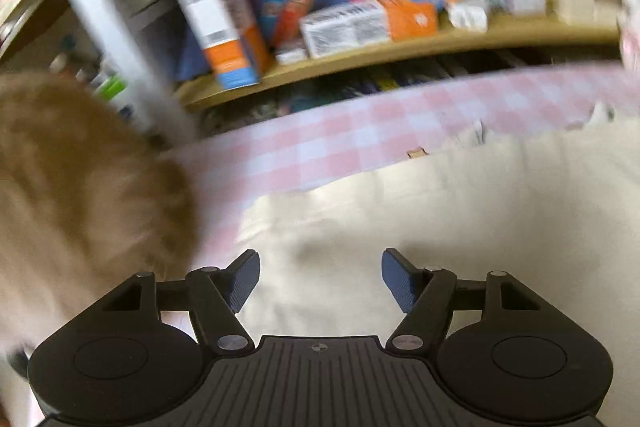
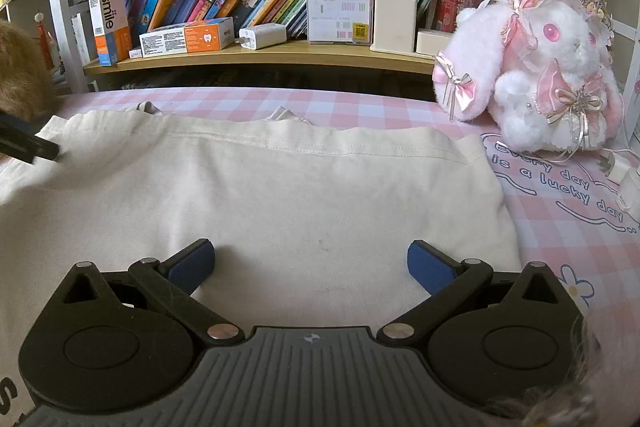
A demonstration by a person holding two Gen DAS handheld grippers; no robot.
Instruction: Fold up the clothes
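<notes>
While the cream cotton garment [image 2: 280, 187] lies spread flat on the desk covered with a pink-and-white checked cloth [image 2: 400, 103], both sets of fingers stand spread and empty above it: the right gripper [image 2: 311, 263] hovers over the near middle, the left gripper [image 1: 318, 279] over the garment's left part, its view blurred. I judge the fold not yet begun, or between folds; the next move calls for pinching an edge or corner, likely the hemmed far edge, and carrying it over. A fluffy tan plush shape [image 1: 80, 187] sits just beside the left edge, and a white-and-pink plush rabbit [image 2: 540, 67] near the right far corner may crowd a wide sweep
</notes>
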